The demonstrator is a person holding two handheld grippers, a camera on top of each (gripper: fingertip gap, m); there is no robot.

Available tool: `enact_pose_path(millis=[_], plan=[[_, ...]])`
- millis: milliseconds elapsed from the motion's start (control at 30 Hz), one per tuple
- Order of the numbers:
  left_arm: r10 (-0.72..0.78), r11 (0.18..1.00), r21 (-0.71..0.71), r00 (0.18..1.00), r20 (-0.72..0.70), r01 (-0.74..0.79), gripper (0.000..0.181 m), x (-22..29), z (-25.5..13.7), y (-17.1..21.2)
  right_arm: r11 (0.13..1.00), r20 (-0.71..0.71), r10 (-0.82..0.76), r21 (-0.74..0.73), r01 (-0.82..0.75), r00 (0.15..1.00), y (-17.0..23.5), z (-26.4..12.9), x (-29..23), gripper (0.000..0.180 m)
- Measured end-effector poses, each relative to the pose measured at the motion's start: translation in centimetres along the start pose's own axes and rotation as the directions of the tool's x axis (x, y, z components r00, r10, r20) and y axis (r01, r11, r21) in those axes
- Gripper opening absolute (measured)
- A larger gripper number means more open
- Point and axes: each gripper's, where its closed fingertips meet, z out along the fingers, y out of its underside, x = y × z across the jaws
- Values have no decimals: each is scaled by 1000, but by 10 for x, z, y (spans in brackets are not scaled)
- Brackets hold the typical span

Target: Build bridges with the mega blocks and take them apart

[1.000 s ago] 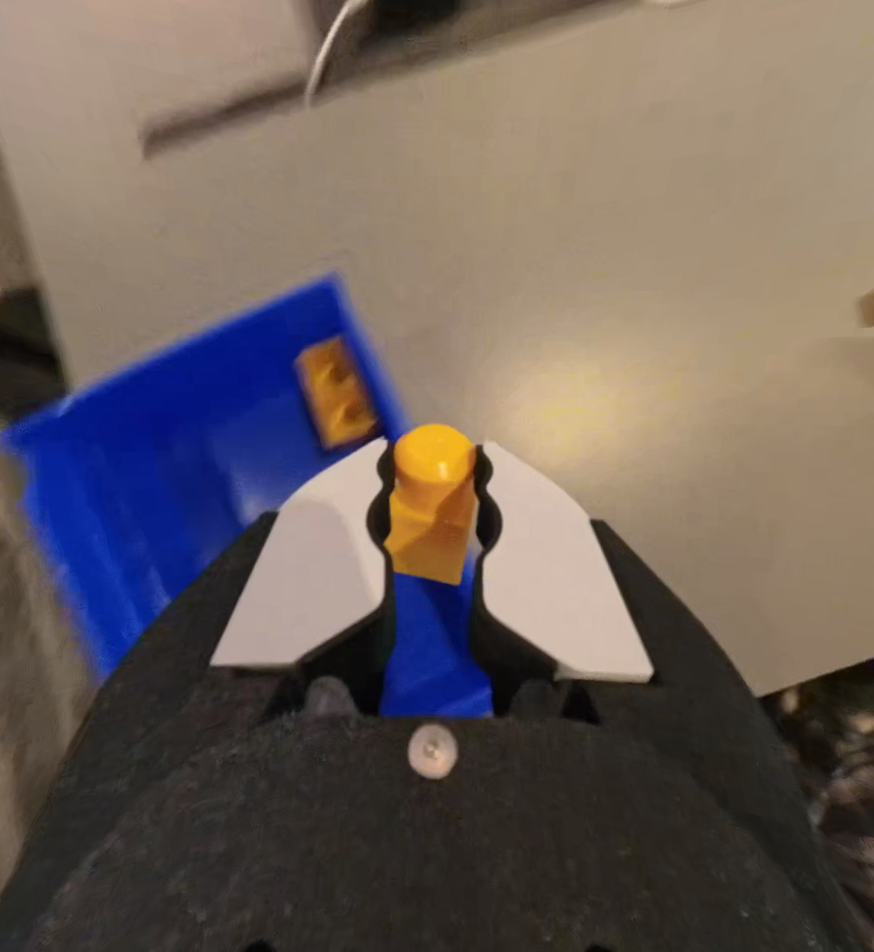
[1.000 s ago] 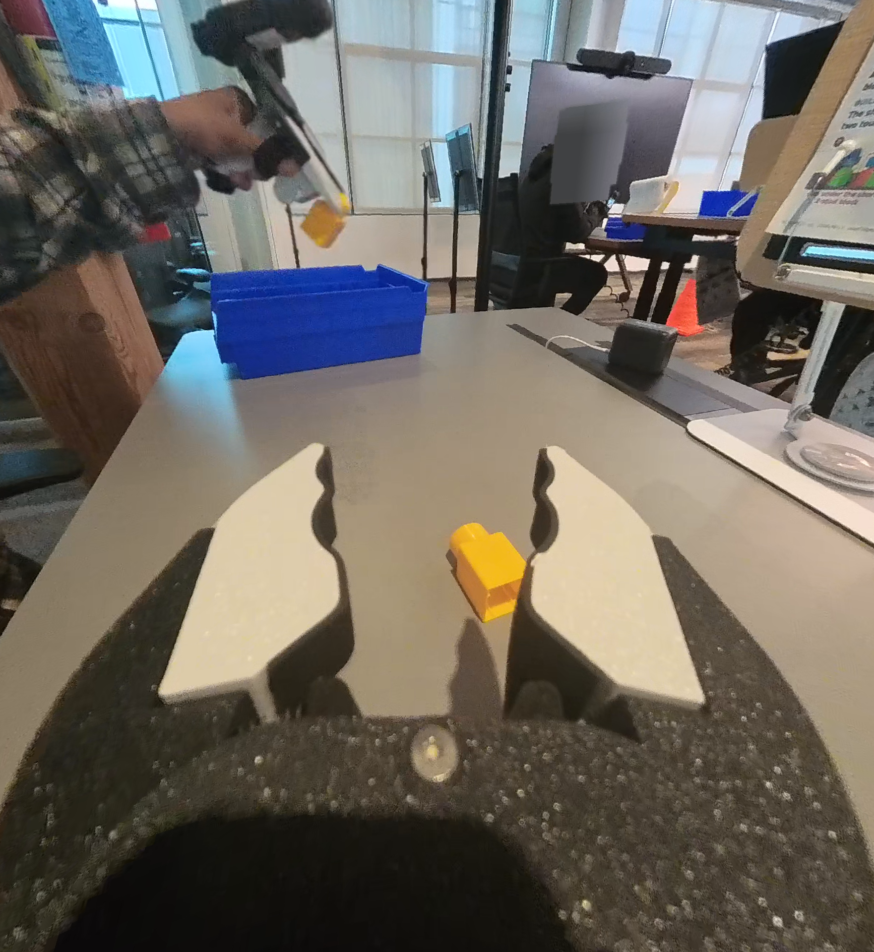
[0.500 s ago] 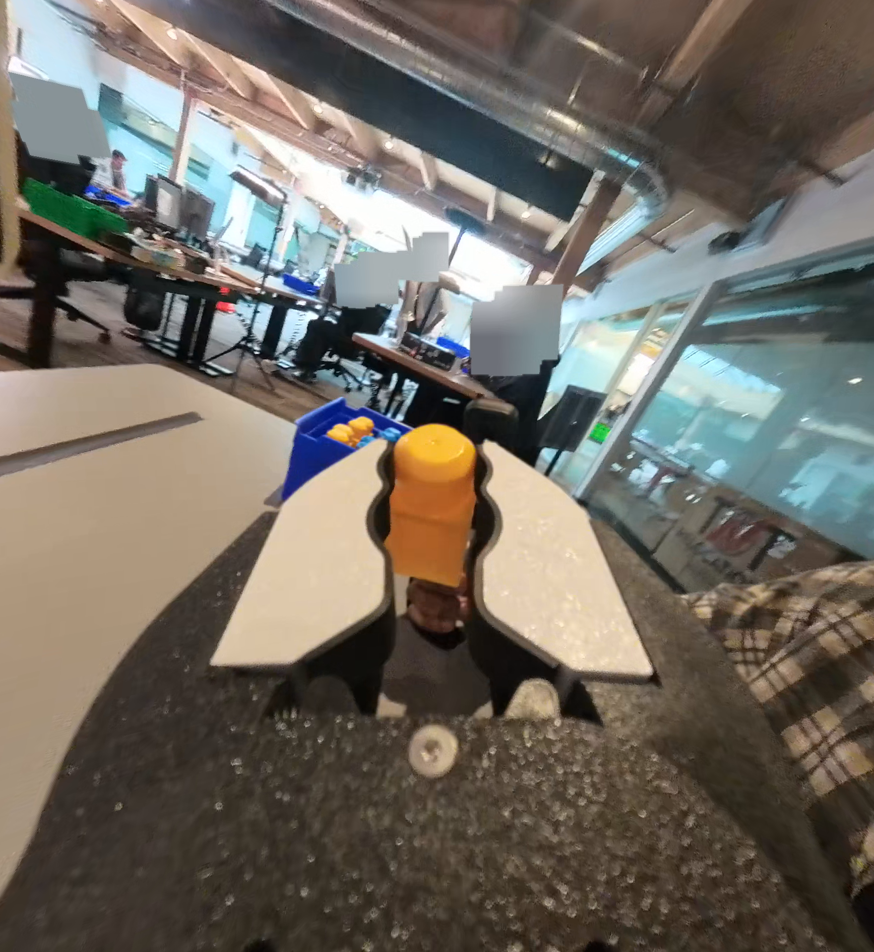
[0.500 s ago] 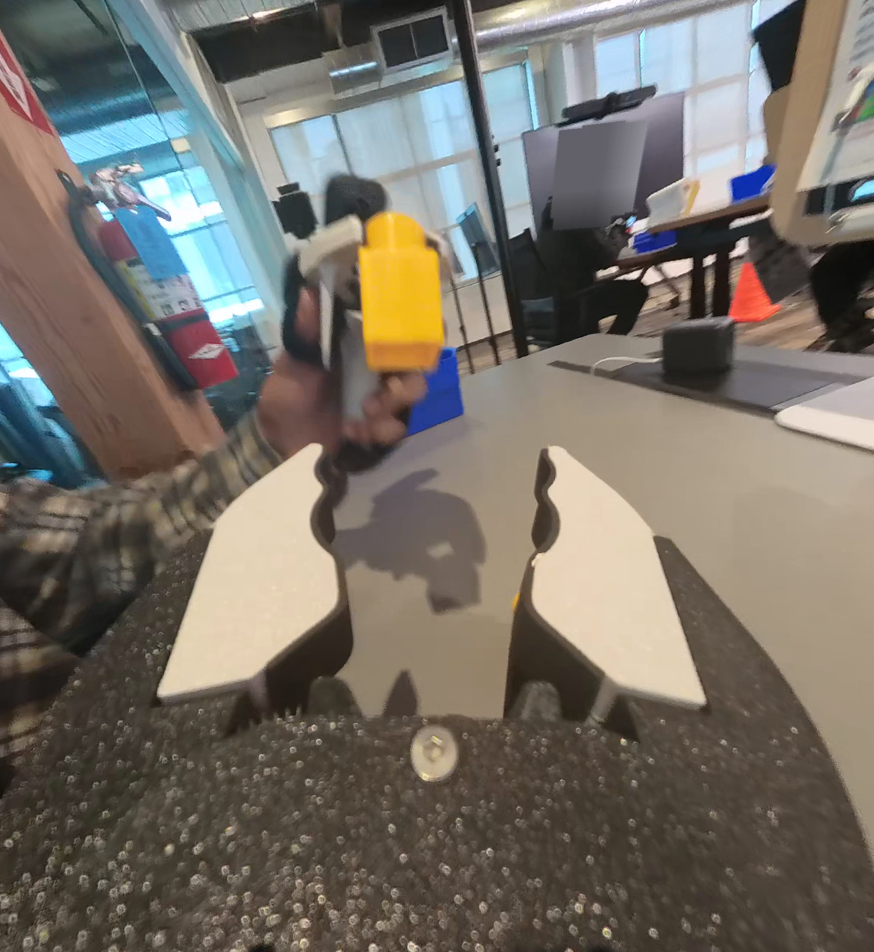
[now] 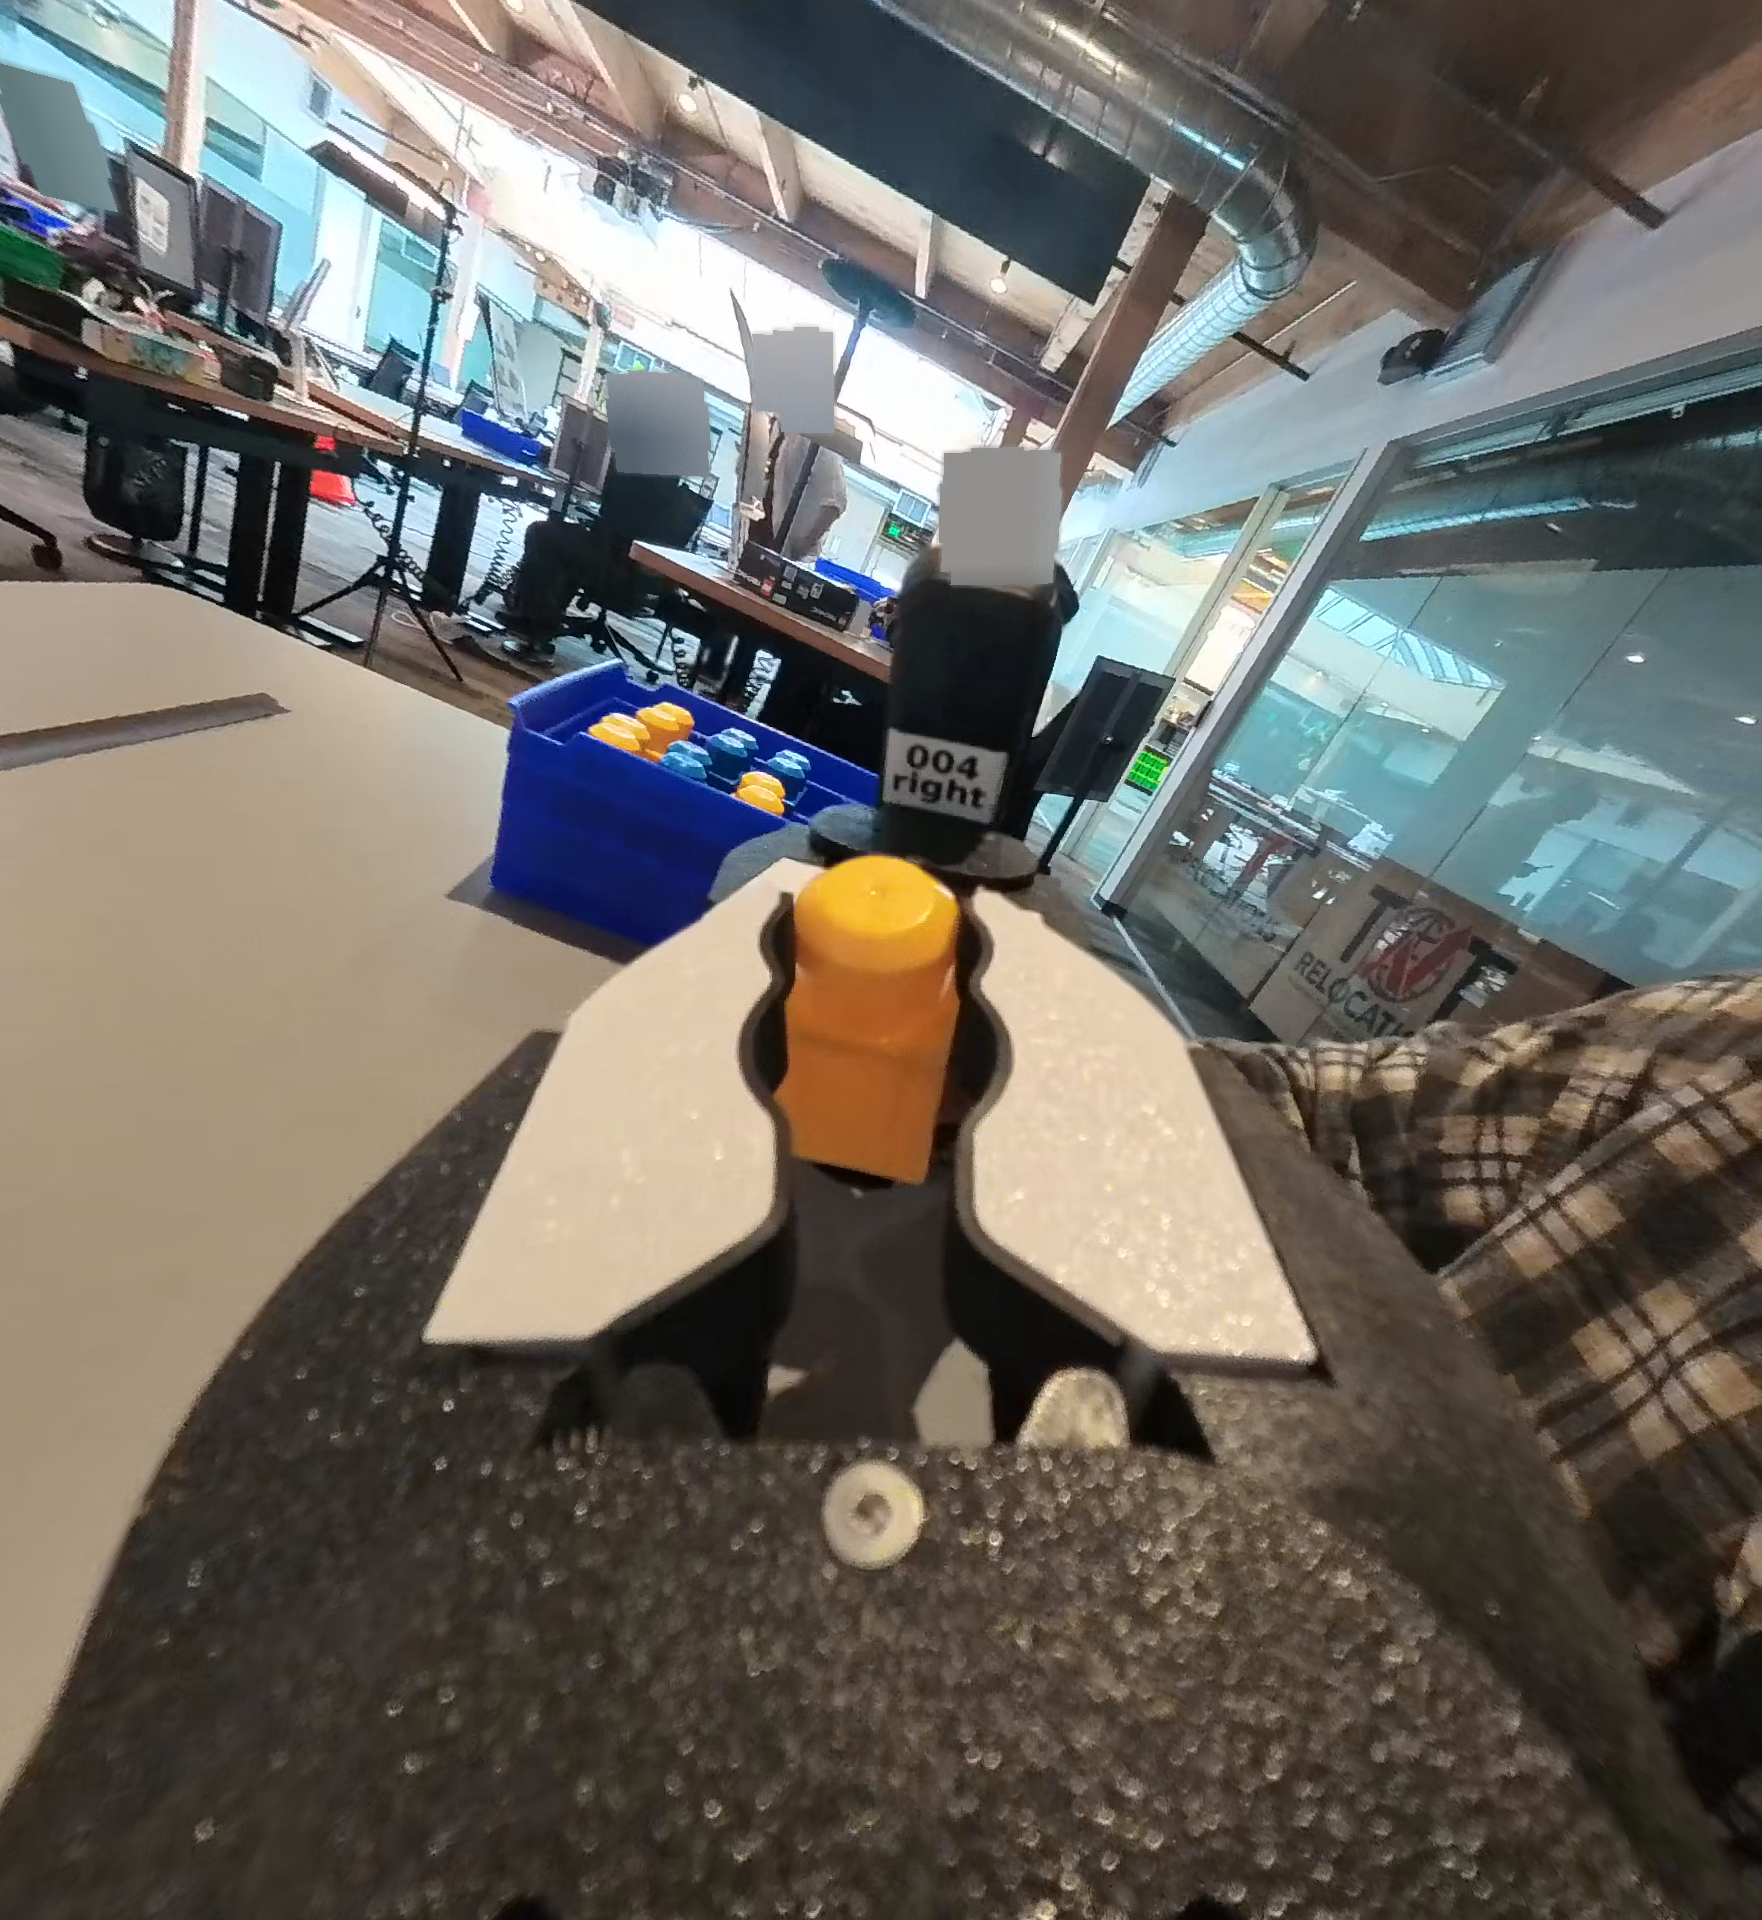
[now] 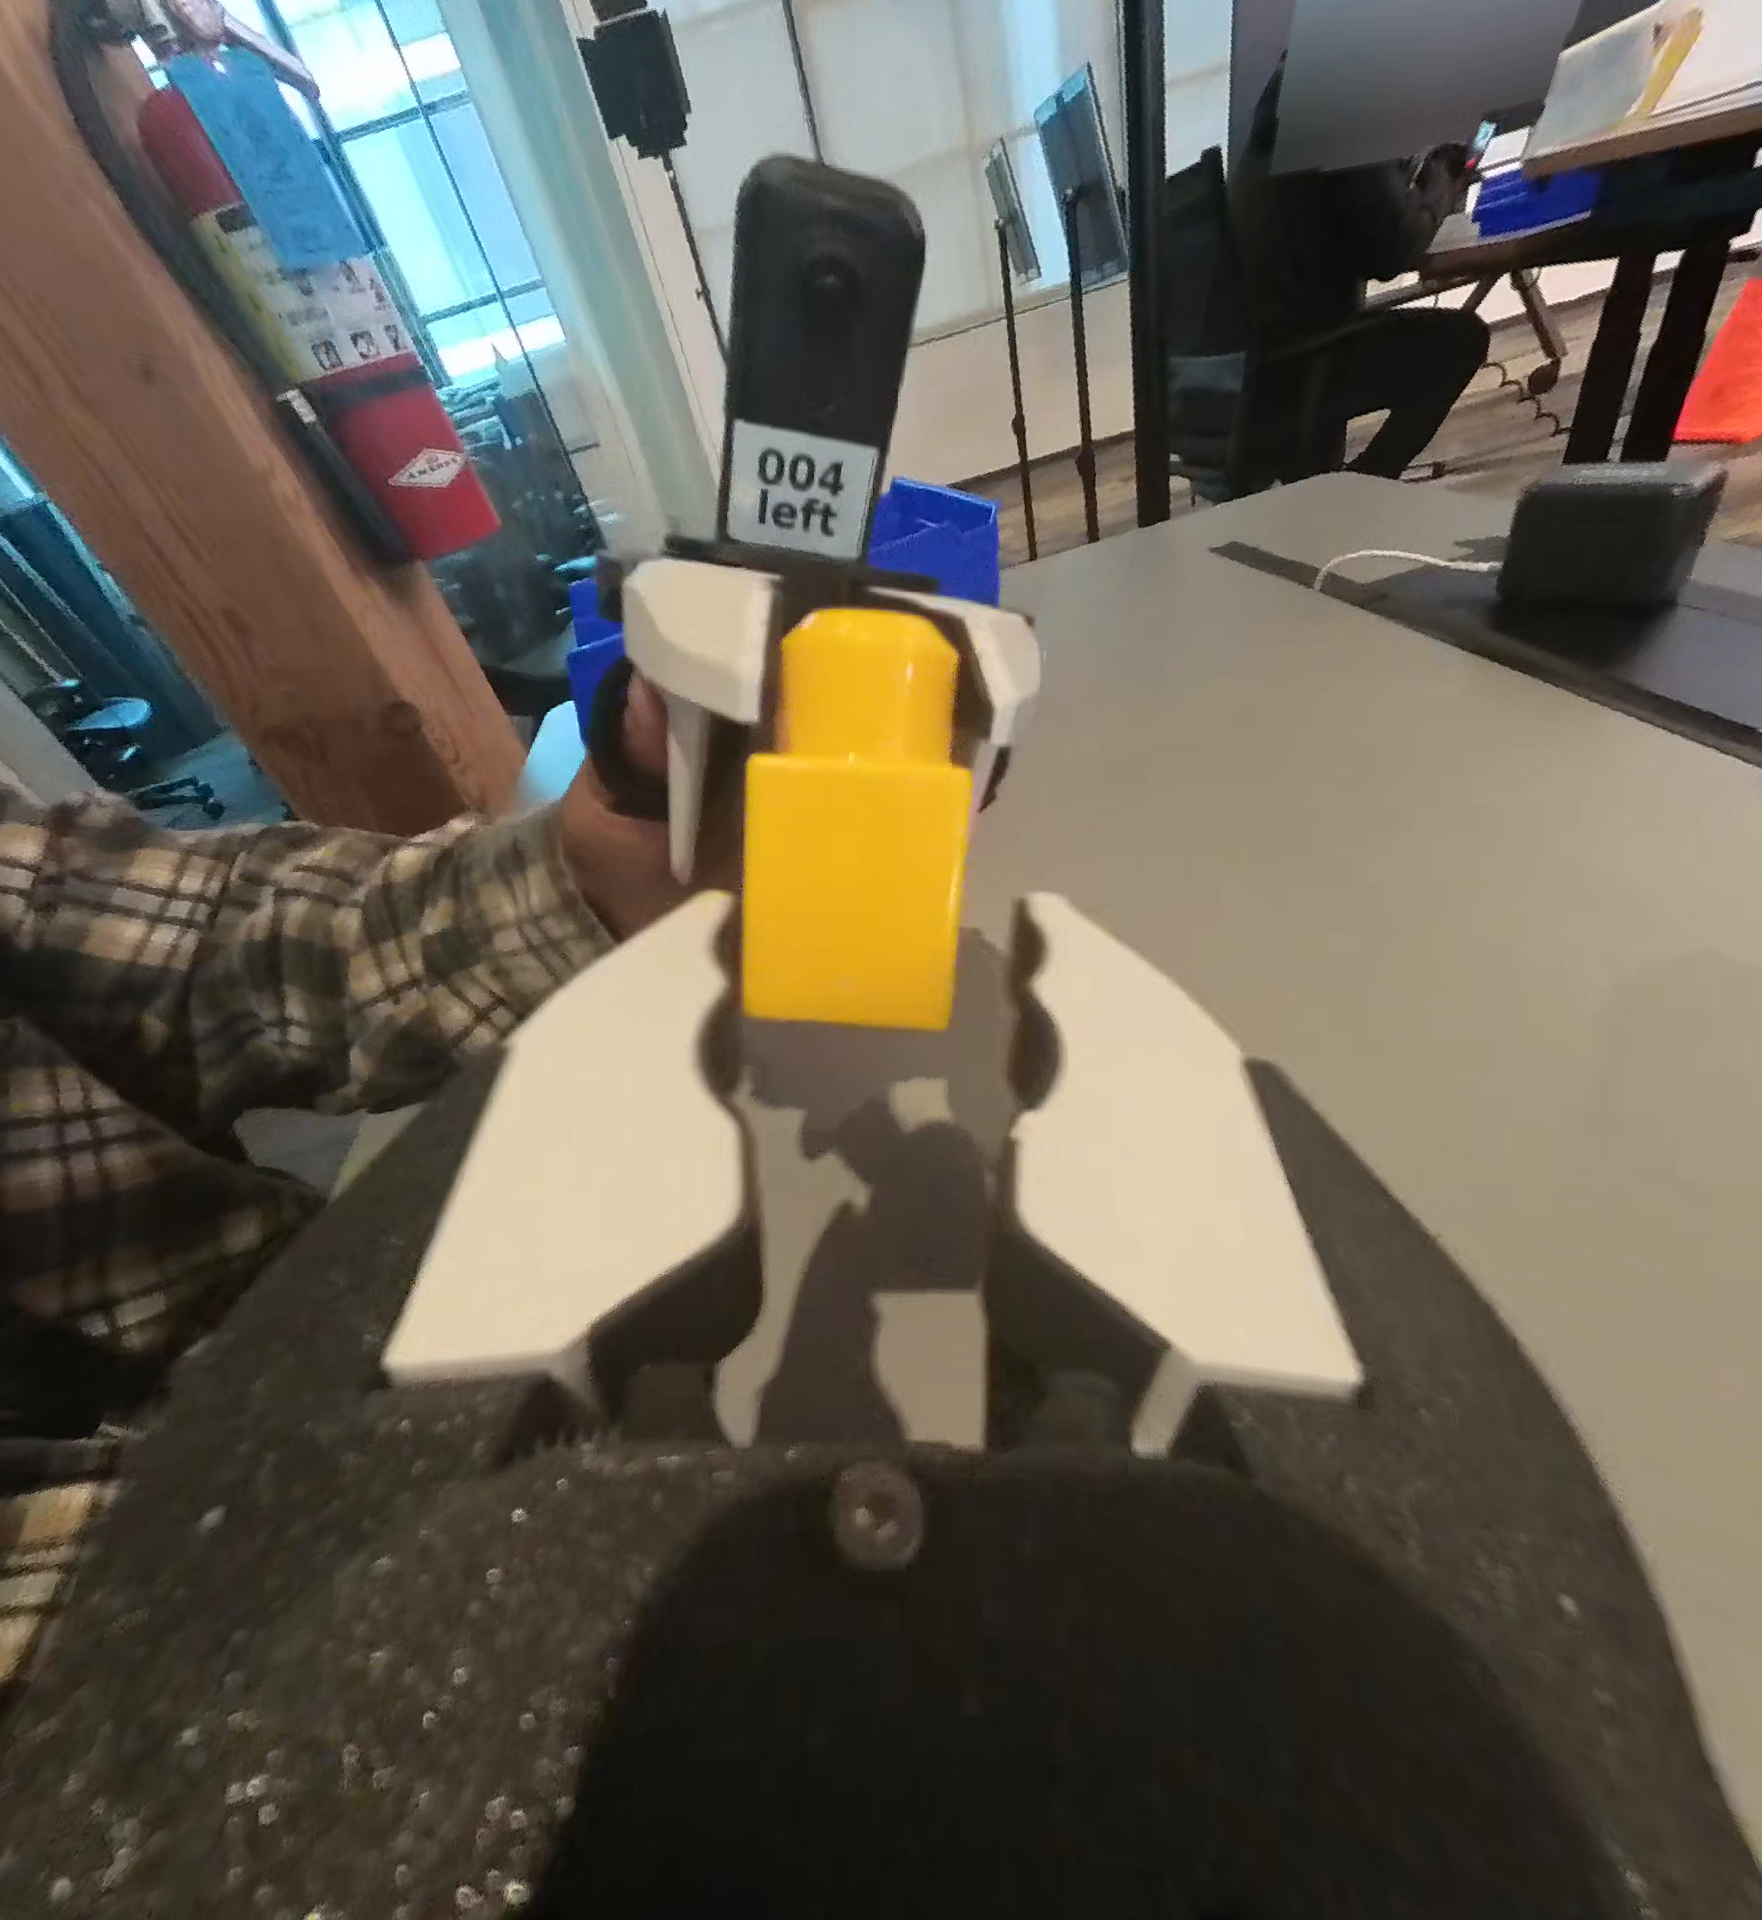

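Note:
My left gripper [image 5: 872, 997] is shut on a yellow one-stud block [image 5: 872, 1029], gripping it at the stud end and holding it above the grey table [image 5: 181, 935]. In the right wrist view the left gripper [image 6: 846, 675] faces me with the same block [image 6: 851, 883] upright, stud on top. My right gripper [image 6: 872, 987] is open, and the block's square base sits between its fingertips [image 6: 648, 1039]. I cannot tell if they touch it. The right gripper's black camera body [image 5: 960, 686] shows just behind the block in the left wrist view.
A blue bin [image 5: 596, 842] with several yellow and blue blocks [image 5: 711, 758] stands near the table's far edge and also shows behind the left gripper [image 6: 944, 540]. A black box [image 6: 1604, 540] with a white cable sits at the right. Plaid sleeves [image 6: 181, 987] are alongside. My hands' fingertips stand some 4 cm from each other.
The left gripper swung the block away from over the bin to face the right gripper. The right gripper lifted off a block lying on the table and closed in on the held block.

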Motion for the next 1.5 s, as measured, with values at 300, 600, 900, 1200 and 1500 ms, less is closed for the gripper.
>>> enact_pose_path(millis=[300,600,900,1200,1500], plan=[[47,999,-29,996,78,-44,43,-12,-37,-8,882,2,-227,-425,206,974,11,-28,-3,36],[43,999,-17,967,252,-41,37,-53,-87,-9,360,223,-349,-865,350,910,99,-42,13,36],[117,988,-130,959,260,-85,33,-50,-76,6,240,280,-346,-896,372,896,128,-33,30,36],[120,985,-152,958,259,-83,32,-50,-73,10,280,279,-346,-880,383,896,131,-33,30,43],[120,984,-162,954,275,-77,33,-54,-76,11,444,157,-399,-829,341,903,94,-40,12,63]])
